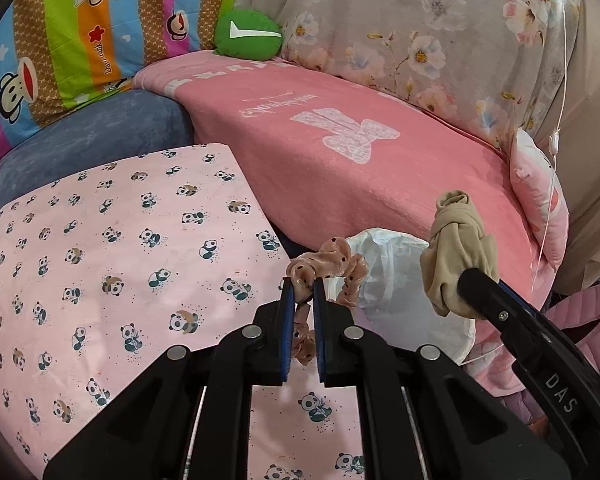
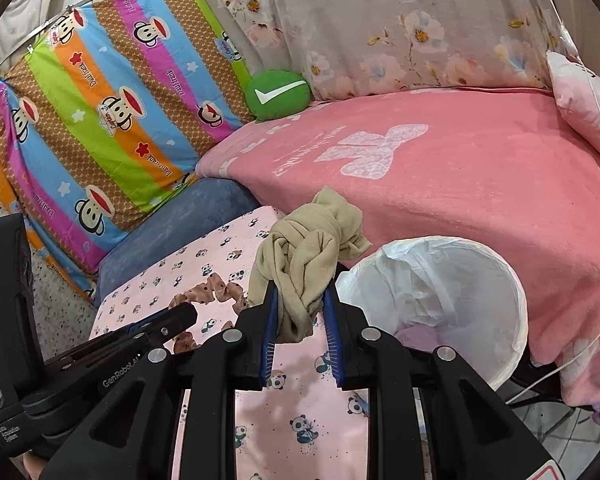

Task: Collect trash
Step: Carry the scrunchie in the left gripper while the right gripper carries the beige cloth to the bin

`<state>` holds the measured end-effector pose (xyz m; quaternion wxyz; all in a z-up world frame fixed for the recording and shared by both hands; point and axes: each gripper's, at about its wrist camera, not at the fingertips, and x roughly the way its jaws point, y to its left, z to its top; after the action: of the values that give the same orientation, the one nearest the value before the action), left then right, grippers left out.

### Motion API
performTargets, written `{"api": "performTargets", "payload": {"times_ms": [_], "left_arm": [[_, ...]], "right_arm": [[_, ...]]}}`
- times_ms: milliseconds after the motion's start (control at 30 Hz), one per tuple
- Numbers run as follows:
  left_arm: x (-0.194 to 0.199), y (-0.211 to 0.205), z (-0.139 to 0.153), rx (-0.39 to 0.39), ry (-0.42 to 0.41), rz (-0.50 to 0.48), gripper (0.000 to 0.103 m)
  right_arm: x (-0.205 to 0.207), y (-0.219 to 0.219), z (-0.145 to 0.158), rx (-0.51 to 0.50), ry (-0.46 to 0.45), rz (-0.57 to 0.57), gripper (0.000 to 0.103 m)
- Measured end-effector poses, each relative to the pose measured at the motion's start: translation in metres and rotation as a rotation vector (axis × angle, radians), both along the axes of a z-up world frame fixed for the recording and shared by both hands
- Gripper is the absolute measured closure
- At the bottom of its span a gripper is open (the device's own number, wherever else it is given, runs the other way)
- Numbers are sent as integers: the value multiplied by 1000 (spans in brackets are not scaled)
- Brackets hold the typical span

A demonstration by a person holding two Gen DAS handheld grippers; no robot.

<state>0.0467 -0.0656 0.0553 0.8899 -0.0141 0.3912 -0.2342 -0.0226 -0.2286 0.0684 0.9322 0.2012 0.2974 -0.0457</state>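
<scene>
My left gripper [image 1: 303, 286] is shut on a peach scrunchie with dark dots [image 1: 332, 264], held above the panda-print sheet [image 1: 112, 264] beside the bin. My right gripper [image 2: 300, 300] is shut on a knotted beige cloth [image 2: 304, 256], held just left of the bin. The bin [image 2: 460, 292] is round and lined with a white bag; it stands between the panda sheet and the pink bed. In the left wrist view the bin [image 1: 396, 280] sits behind the scrunchie, and the beige cloth [image 1: 456, 248] hangs at its right rim.
A pink blanket [image 2: 480, 184] covers the bed behind the bin. A green round cushion [image 2: 278, 94], a striped cartoon quilt [image 2: 112, 128] and a floral quilt [image 2: 400, 28] stand at the back. A blue cushion [image 2: 180, 228] lies left. A thin white cord [image 1: 556, 148] hangs at right.
</scene>
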Motion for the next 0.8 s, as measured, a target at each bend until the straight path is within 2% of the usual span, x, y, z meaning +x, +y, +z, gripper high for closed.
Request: {"api": "performTargets", "payload": {"times_ms": [367,800], "left_arm": [[-6,-32,-4,13,12,-61,94],[-5,-80,-17,47,30,-144,93]], "right_arm": [[-15,-28,-6,11,6,-53,81],[-22,-69,-29,39,48,-131,81]]}}
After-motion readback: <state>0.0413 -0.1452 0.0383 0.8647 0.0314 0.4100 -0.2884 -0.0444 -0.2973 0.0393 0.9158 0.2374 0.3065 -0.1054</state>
